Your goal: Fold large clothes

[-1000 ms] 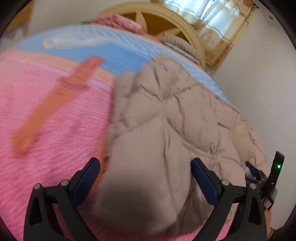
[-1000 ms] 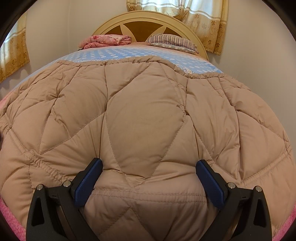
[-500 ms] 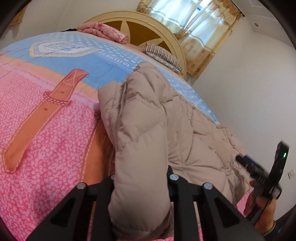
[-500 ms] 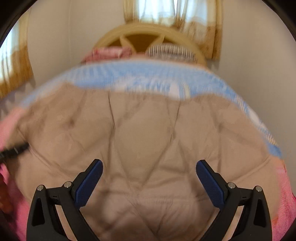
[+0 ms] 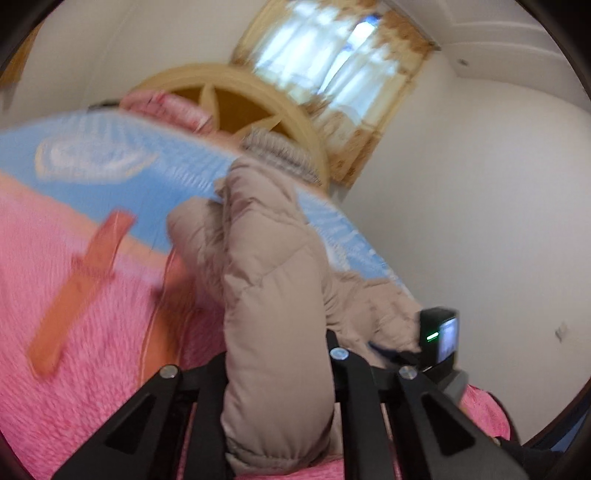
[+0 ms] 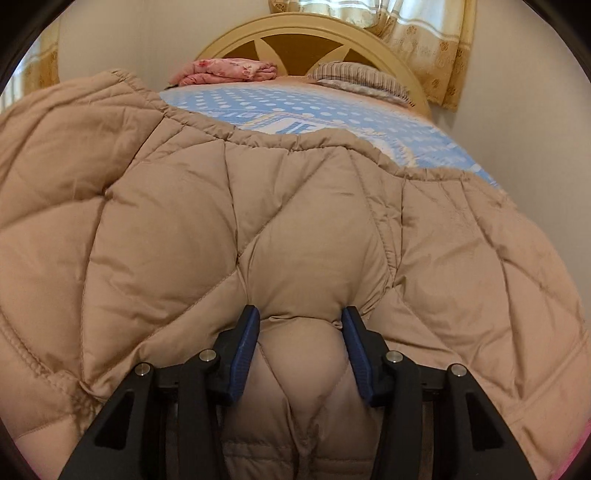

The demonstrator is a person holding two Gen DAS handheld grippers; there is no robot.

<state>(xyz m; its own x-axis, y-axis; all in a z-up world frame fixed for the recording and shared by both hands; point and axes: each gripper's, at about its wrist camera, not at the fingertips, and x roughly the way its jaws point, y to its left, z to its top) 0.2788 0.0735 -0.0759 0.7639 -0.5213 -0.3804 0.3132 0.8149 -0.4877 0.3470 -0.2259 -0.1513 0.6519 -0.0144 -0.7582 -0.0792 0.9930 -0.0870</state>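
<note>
A tan quilted puffer jacket (image 6: 166,240) lies spread over the bed. In the right wrist view my right gripper (image 6: 300,317) has its blue pads (image 6: 246,343) pressed on a puffed fold at the jacket's near edge, and its jaws are closing. In the left wrist view my left gripper (image 5: 277,354) is clamped on a bunched edge of the jacket (image 5: 269,266) and holds it above the bed. Its jaws are closing too, and the fabric hides its pads. The right gripper's body (image 5: 436,336) shows low on the right of that view.
The bed cover (image 5: 92,332) is pink near me and blue farther off. A wooden headboard (image 6: 295,29), a folded pink cloth (image 6: 229,72) and a striped pillow (image 6: 362,75) are at the far end. Curtains (image 6: 436,44) hang behind. A white wall (image 5: 480,203) runs along the right side.
Both grippers went from wide open to pinching the jacket. The left one has lifted its edge, and the jacket's left part now stands raised in the right wrist view.
</note>
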